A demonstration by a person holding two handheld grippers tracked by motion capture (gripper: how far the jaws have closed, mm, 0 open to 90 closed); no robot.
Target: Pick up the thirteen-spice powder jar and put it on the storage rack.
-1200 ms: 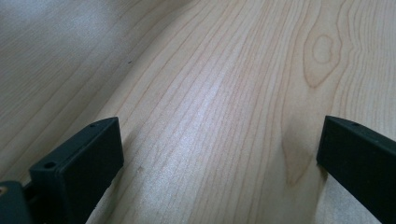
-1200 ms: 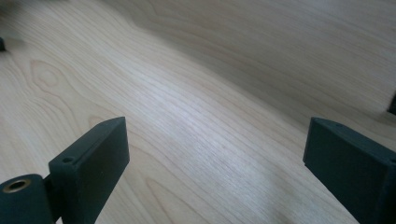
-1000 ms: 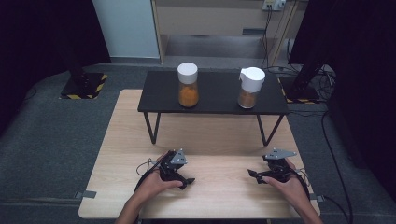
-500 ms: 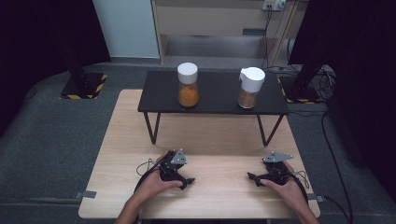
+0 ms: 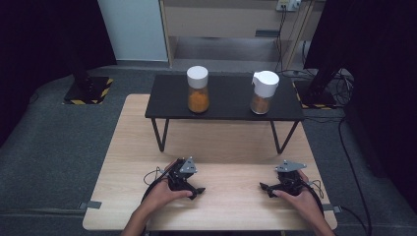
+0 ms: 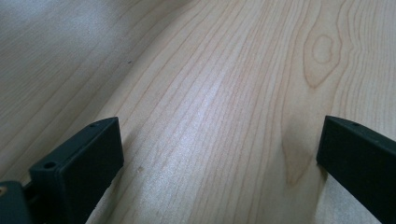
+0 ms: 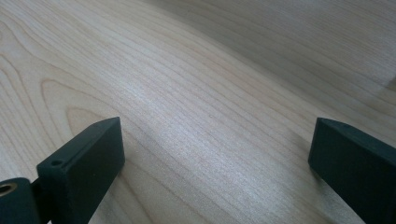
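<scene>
High view first: both hand-held grippers sit low on the pale wooden tabletop (image 5: 221, 147), near its front edge; the left hand-held gripper (image 5: 195, 190) lies at about seven o'clock of the tabletop, wrapped by the left hand (image 5: 164, 194), its tips pointing toward three o'clock; the right hand-held gripper (image 5: 265, 188) lies at about five o'clock under the right hand (image 5: 300, 199), its tips pointing toward nine o'clock; so the two face each other, well apart, with bare wood between them.

Left gripper view: the two black jaws rise from the bottom corners, spread wide, nothing between them but wood grain and a knot at one o'clock; the left hand-held gripper (image 6: 219, 154) is open and empty. Right gripper view: same picture, jaws far apart over bare wood; the right hand-held gripper (image 7: 215, 154) has just been opening, and it grips nothing.

Up at twelve o'clock stands a low black bench (image 5: 223, 103) on thin legs, set on the far half of the tabletop; on it, two jars; the jar with the flat white lid (image 5: 197, 89), holding orange powder, stands upright at the bench's eleven o'clock; the jar with the white spouted lid (image 5: 263, 92), holding a darker brownish fill, stands upright at one o'clock; the two are apart from each other and well away from both hand-held grippers. Cables trail from each hand-held gripper toward six o'clock.
</scene>
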